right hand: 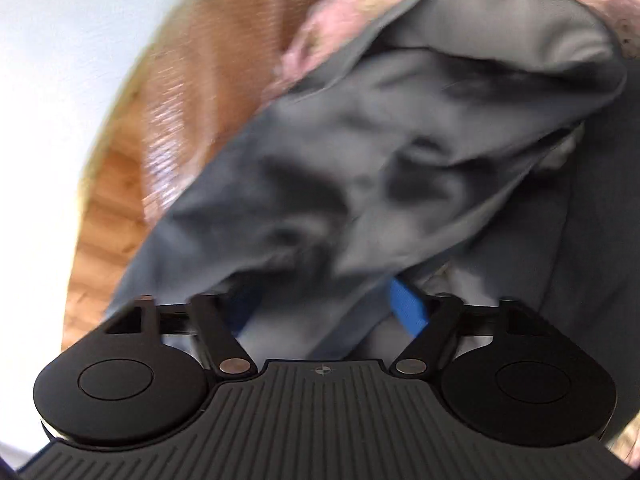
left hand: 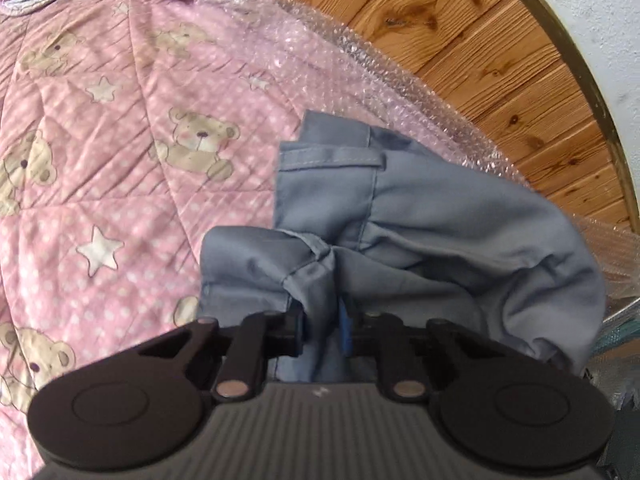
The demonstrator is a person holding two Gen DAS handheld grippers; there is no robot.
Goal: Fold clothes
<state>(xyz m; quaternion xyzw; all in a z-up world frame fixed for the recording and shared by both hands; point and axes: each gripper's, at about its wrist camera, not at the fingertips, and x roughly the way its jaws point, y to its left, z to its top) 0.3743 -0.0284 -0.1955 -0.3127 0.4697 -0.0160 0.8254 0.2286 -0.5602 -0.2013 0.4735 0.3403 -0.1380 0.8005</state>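
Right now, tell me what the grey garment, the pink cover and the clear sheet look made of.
Grey garment: woven cloth, matte, with stitched seams, likely cotton blend. Pink cover: quilted printed fabric, stitch lines visible. Clear sheet: bubble-wrap plastic, glossy, dotted with bubbles.

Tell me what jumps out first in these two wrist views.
The crumpled grey-blue cloth garment dominates both views, bunched between the fingers of the left gripper and the right gripper. Behind it lies the pink quilted teddy-bear-and-star blanket, edged by clear bubble wrap over the wooden plank floor.
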